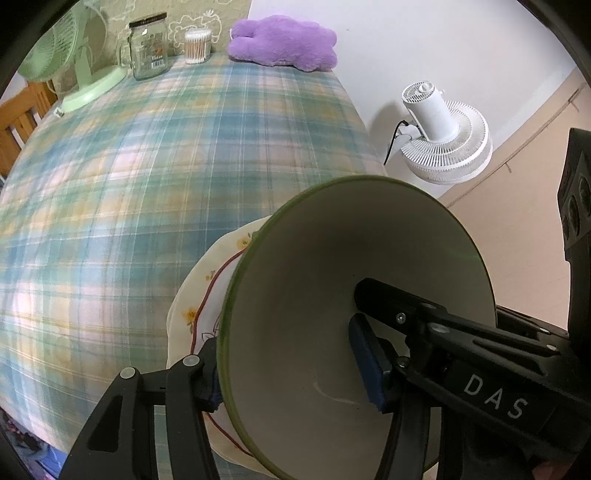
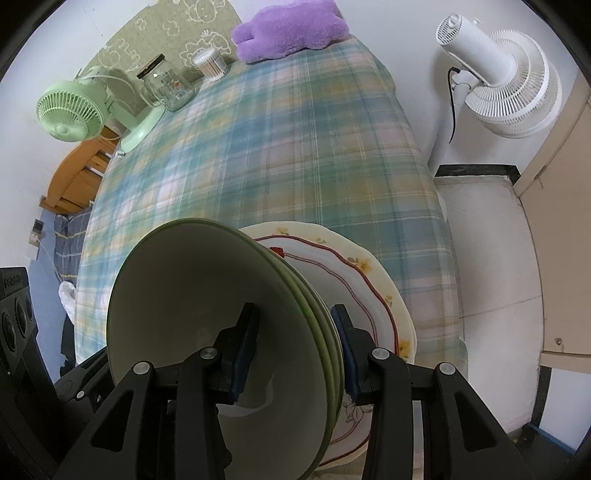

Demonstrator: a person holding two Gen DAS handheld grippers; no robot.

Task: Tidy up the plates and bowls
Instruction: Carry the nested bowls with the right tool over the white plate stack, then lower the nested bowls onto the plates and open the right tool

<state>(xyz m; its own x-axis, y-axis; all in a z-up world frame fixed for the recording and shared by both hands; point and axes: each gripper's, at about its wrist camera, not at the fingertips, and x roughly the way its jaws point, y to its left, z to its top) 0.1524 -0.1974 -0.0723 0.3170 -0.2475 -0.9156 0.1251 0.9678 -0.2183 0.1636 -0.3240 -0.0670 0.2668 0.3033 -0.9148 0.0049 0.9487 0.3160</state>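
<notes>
Plate (image 2: 369, 280) largely behind bowls (image 2: 207, 295), perhaps touching.

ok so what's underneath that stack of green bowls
A cream floral plate with a red scalloped line lies under the green bowls, on the plaid tablecloth. Its rim shows beside the stack; its middle is covered, so anything there is hidden.

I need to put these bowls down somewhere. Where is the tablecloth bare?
Bare: the wide plaid stretch between the floral plate and the far row. Crowded: the far edge, with green fan, glass jar, cotton-swab tub and purple plush.
</notes>
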